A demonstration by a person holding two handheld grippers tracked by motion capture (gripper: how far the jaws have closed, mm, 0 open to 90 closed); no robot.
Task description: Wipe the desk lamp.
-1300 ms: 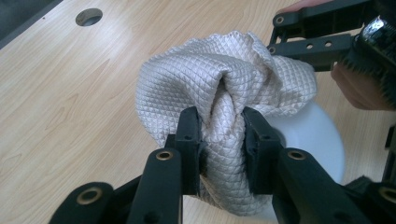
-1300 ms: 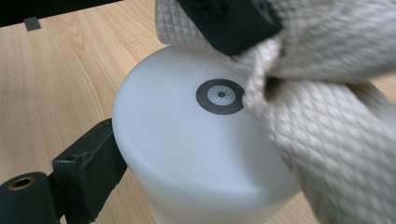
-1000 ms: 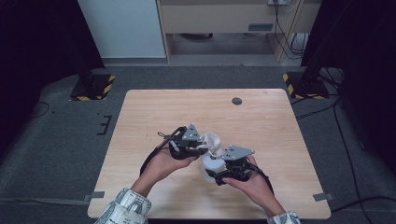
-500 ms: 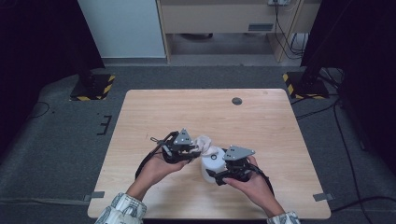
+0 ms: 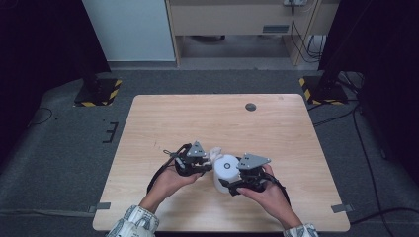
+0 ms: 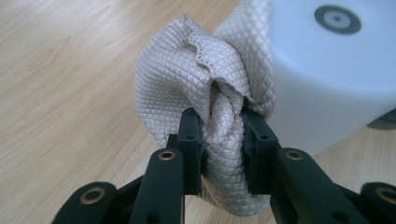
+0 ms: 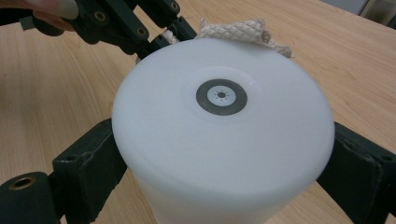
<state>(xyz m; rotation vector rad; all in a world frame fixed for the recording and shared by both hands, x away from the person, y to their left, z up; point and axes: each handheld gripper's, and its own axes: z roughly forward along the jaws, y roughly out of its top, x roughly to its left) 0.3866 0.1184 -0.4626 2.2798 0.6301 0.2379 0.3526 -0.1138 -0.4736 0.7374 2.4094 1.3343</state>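
1. You sit at the 6 o'clock edge of a wooden table (image 5: 163,123), holding a two-jaw gripper in each hand.
2. Your right gripper (image 5: 232,186) is clamped on a white drum (image 5: 225,170) that stands upright on the table. Its jaws press the drum's sides at 3 and 9 o'clock in the right gripper view.
3. Your left gripper (image 6: 219,128) is clamped on a bunched beige cloth (image 6: 187,84). The cloth touches the drum's side, at about 10 o'clock from the drum in the high view.
4. The drum top carries a small grey ring (image 7: 221,97) at its centre.
5. Risk, as a judgement: the cloth is only pinched by a fold, so a hard rub could pull it out of the jaws.
6. Risk: pushing the cloth sideways against the drum could tip it or twist it in the right jaws, since they grip a smooth round wall.
7. Risk: the left jaws sit close to the drum, so they might scrape it instead of the cloth.
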